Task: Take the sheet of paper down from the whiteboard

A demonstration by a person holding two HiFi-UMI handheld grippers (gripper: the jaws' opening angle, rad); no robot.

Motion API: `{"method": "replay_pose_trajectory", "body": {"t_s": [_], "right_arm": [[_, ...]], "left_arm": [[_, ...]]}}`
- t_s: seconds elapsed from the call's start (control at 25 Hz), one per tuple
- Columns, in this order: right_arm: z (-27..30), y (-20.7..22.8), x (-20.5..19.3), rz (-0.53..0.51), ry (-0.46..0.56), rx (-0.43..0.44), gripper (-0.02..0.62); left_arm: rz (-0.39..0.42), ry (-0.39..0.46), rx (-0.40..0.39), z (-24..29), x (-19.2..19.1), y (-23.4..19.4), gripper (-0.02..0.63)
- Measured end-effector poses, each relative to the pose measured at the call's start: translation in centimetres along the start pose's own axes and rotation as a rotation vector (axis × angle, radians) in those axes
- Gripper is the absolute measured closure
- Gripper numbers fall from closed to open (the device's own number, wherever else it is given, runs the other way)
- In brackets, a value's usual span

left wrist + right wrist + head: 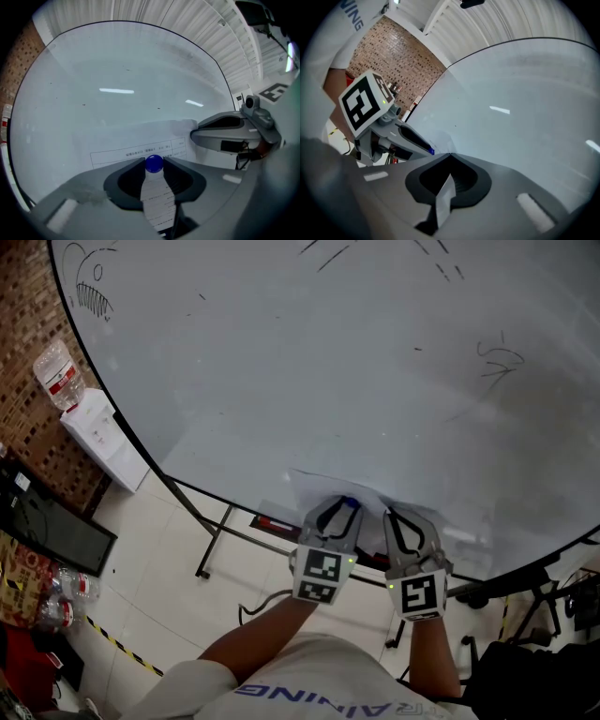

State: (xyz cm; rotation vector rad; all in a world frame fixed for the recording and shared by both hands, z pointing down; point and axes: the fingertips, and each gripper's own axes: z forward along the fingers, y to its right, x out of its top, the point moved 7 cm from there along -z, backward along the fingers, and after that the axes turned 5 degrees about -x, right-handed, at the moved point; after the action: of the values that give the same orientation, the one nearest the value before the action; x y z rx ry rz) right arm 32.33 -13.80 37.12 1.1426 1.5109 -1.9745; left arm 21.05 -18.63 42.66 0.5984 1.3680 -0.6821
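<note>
The sheet of paper point(319, 489) hangs low on the whiteboard point(328, 362), printed with a table point(133, 151). A round blue magnet point(153, 163) sits on the sheet, and my left gripper point(154, 160) is shut on it, one jaw on each side. In the head view the left gripper point(343, 509) touches the board at the sheet. Just to its right, my right gripper point(401, 520) is shut on the sheet's edge; a strip of the paper point(443, 197) runs back between its closed jaws point(450, 155). The right gripper view shows the left gripper point(401, 136) and the magnet point(432, 151) alongside.
A red marker point(278, 522) lies on the board's tray. The whiteboard's stand legs point(214, 542) reach onto the tiled floor. A water dispenser point(94, 423) stands by the brick wall at the left, with a black screen point(52, 526) below it. Dark equipment point(553, 601) sits at the right.
</note>
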Motion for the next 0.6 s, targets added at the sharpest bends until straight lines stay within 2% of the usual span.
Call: {"method": "replay_pose_trajectory", "body": {"t_s": [0.36, 0.44, 0.6], "right_arm": [[-2.6, 1.5, -2.5, 0.3, 0.007, -0.039, 0.588], [-3.7, 1.9, -3.7, 0.35, -0.008, -0.074, 0.588], [-6.0, 2.5, -5.2, 0.42, -0.037, -0.163, 0.588]], "left_arm": [[-0.098, 0.036, -0.042, -3.4, -0.4, -2.3, 0.477], [-0.125, 0.045, -0.036, -4.8, -0.3, -3.3, 0.477], [-0.127, 0.057, -0.022, -8.0, -0.2, -5.7, 0.477]]}}
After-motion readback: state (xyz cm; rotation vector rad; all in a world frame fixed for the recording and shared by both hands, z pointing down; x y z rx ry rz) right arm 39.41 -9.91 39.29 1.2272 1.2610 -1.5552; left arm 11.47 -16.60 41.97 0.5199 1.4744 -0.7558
